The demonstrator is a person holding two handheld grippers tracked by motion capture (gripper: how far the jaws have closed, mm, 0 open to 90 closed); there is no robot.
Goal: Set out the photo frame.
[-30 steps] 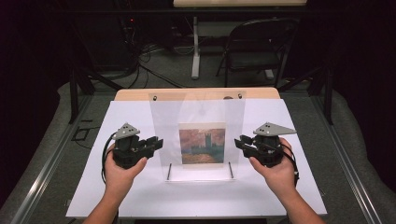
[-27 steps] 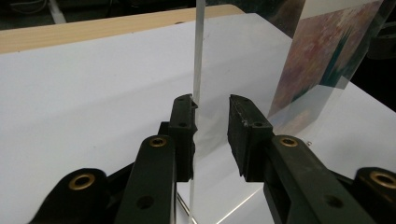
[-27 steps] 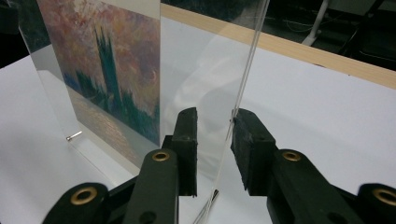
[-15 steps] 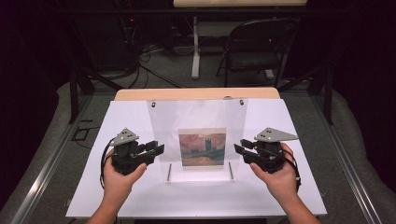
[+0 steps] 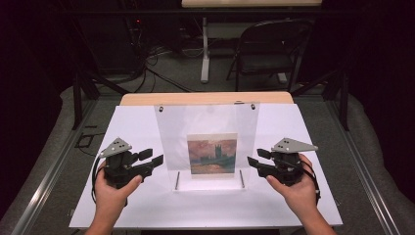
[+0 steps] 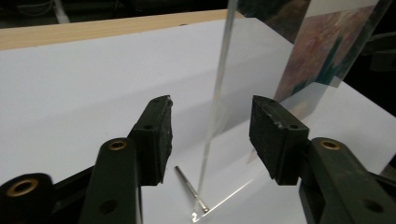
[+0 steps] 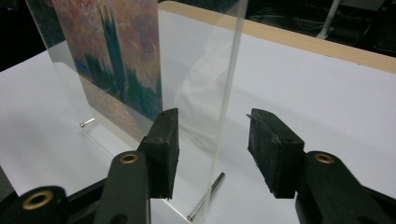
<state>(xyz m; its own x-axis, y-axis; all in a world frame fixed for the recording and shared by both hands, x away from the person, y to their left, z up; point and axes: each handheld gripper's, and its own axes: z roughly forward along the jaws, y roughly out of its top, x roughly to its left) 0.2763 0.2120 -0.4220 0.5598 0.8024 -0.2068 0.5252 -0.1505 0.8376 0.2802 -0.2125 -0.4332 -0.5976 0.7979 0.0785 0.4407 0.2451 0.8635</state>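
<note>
A: Where's the frame [image 5: 205, 142]?

B: Upright on the desk [image 5: 132, 127], about the middle, nearer the front edge than the wooden back edge. It's a clear panel with a picture [image 5: 212, 153] in its lower half, resting on two thin metal pins, one by each lower corner [image 5: 177, 179].

A: And the left gripper [image 5: 155, 159]?

B: Held in the person's left hand just off the frame's left edge. In the left gripper view the panel's edge [image 6: 215, 93] stands between the two jaws with a gap on both sides, so the pads [image 6: 156, 135] don't press on it. The jaws have just been opening and stand fairly wide.

A: The right gripper [image 5: 253, 162]?

B: Mirrors it at the frame's right edge. In the right gripper view the panel edge [image 7: 229, 88] again runs between the jaws, clear of both pads. Those jaws have also just been opening, fairly wide, holding nothing.

A: So the frame stands by itself?

B: Yes, on its pins.
</note>
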